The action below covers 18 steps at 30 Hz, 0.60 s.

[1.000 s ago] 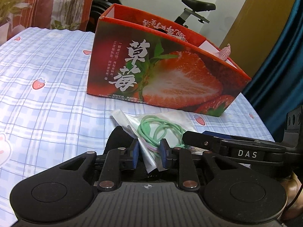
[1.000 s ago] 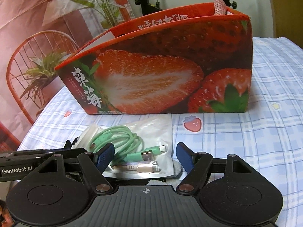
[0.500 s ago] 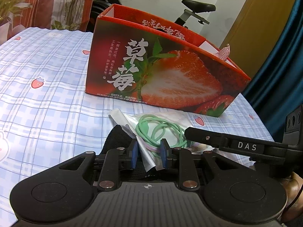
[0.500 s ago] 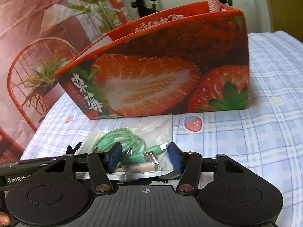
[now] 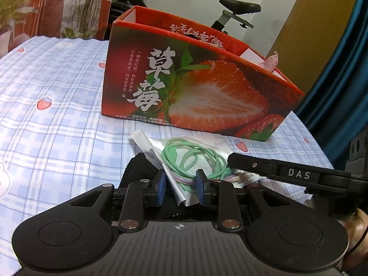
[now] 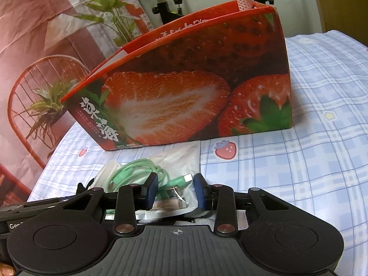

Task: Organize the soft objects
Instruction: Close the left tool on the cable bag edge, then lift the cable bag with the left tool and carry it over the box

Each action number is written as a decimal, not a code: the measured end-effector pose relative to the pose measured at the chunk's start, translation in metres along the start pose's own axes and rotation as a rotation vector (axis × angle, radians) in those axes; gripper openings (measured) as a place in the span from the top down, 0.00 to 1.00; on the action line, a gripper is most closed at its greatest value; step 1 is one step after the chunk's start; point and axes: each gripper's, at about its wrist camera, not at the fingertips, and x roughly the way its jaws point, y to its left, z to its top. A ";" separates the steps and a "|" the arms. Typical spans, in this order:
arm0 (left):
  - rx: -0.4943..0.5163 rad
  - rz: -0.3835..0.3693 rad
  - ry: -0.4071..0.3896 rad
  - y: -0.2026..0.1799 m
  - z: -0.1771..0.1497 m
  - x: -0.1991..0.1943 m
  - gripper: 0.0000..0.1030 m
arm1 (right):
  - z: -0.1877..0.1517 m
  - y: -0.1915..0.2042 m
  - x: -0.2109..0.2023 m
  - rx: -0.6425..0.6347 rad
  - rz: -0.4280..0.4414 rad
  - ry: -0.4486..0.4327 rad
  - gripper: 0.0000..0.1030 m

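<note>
A clear plastic bag (image 5: pixel 191 158) with a coiled green cable lies on the bed in front of the red strawberry box (image 5: pixel 195 87). My left gripper (image 5: pixel 180 185) is shut on the bag's near corner, over a black knitted cloth (image 5: pixel 138 172). In the right wrist view my right gripper (image 6: pixel 175 192) is closing its jaws on the bag (image 6: pixel 174 161) at the end with the plugs, and both pads touch the plastic. The box (image 6: pixel 184 87) stands just behind, with pink mesh foam (image 6: pixel 243 2) poking out of it.
A blue plaid sheet (image 5: pixel 57 115) with strawberry prints covers the bed. The right tool's black body (image 5: pixel 287 172) reaches in from the right. An exercise bike (image 5: pixel 239 7) stands behind the box and a dark blue curtain (image 5: pixel 340 92) hangs at the right.
The right gripper's jaws came together from wide apart to snug around the plug end of the bag. The left gripper kept its hold and stayed in place.
</note>
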 end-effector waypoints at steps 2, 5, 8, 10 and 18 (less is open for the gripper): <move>-0.001 -0.004 -0.004 0.001 0.001 -0.002 0.73 | 0.001 0.003 -0.004 -0.012 0.002 -0.019 0.74; -0.017 -0.013 -0.013 0.004 0.003 -0.005 0.75 | 0.004 0.006 -0.010 -0.016 0.015 -0.043 0.75; -0.023 -0.018 -0.035 0.004 0.006 -0.009 0.75 | 0.007 0.009 -0.015 -0.032 0.026 -0.061 0.76; -0.022 -0.026 -0.047 0.005 0.009 -0.012 0.75 | 0.009 0.011 -0.019 -0.041 0.030 -0.073 0.76; -0.002 -0.040 -0.093 -0.003 0.018 -0.023 0.76 | 0.017 0.012 -0.034 -0.045 0.044 -0.120 0.76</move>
